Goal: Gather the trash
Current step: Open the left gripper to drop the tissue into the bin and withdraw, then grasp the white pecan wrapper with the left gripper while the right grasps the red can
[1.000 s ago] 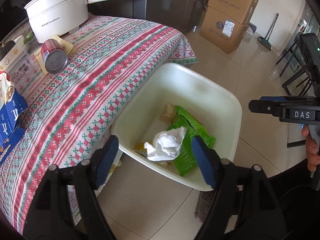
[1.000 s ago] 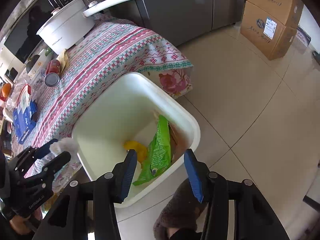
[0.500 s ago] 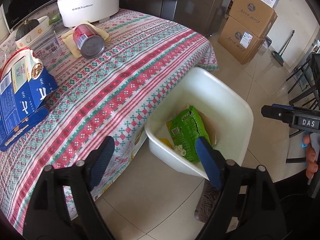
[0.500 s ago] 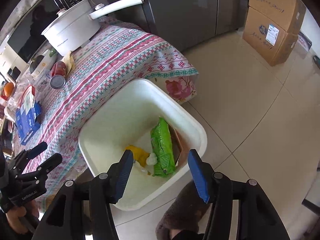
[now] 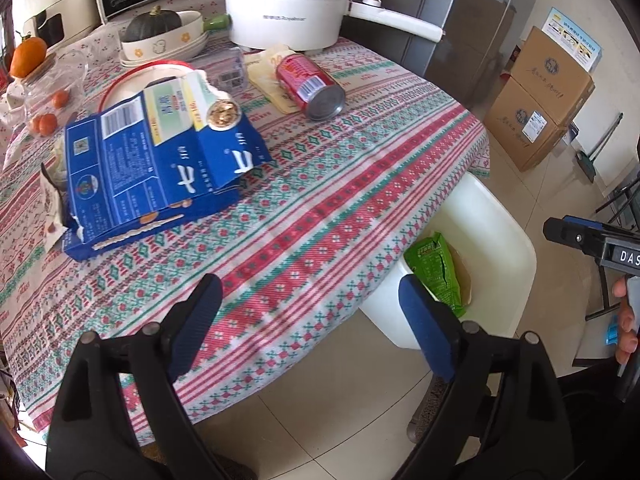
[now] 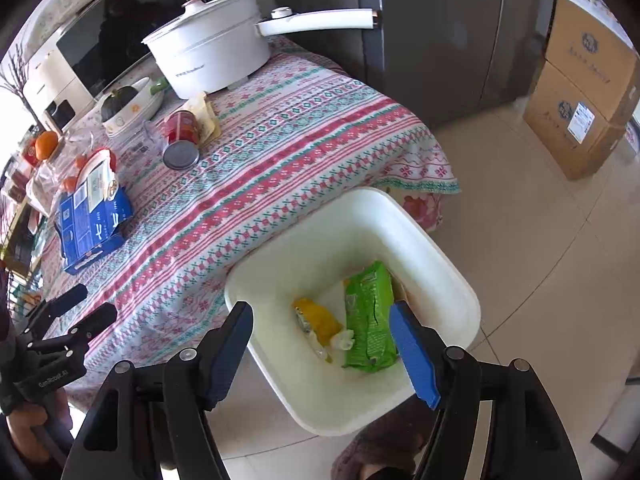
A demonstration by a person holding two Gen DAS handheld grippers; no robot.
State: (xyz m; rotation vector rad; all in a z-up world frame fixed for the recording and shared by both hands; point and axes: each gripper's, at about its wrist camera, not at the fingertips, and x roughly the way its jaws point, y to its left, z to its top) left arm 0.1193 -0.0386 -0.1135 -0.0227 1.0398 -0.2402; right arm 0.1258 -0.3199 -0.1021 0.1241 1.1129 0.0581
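L gripper [image 5: 308, 312] hung over the near edge of the worktop [image 5: 360, 184], jaws spread wide, nothing between them. R gripper [image 6: 324, 344] sat over the white bin [image 6: 448, 264] on the floor, jaws also spread and empty.

Trash left on the worktop, by my read: the torn blue carton [image 5: 160, 168], lying flat w/ its flap ripped open, and the red can [image 5: 310, 82] on its side, resting on a yellowish wrapper [image 5: 268, 80] near the white pot [image 5: 288, 8]. Already in the bin: green snack bag [image 6: 368, 316], yellow wrapper [image 6: 316, 318], a bit of white scrap beside it.

Risks, as judgement:
- Can was on its side, so a poke from one jaw would prob. roll it along the cloth or off the edge. Approach across the body, not the ends.
- Carton was wide, floppy and torn; a pinch on the loose flap could rip it or let it sag and spill any crumbs inside.
- Bin sat partly under the cloth overhang, so a drop made too close to the worktop might hit the cloth, not the bin.
- Clear plastic bits and small oranges [image 5: 48, 122] lay near the carton; a careless sweep could drag food along.

Count: 2 grippers, 1 bin, 1 carton, 1 can, 1 pot, 1 green bag, 1 yellow wrapper in bin, 2 stacked cardboard boxes [image 5: 544, 96]. Small oranges approx. 3, partly under plastic, can't be sure.
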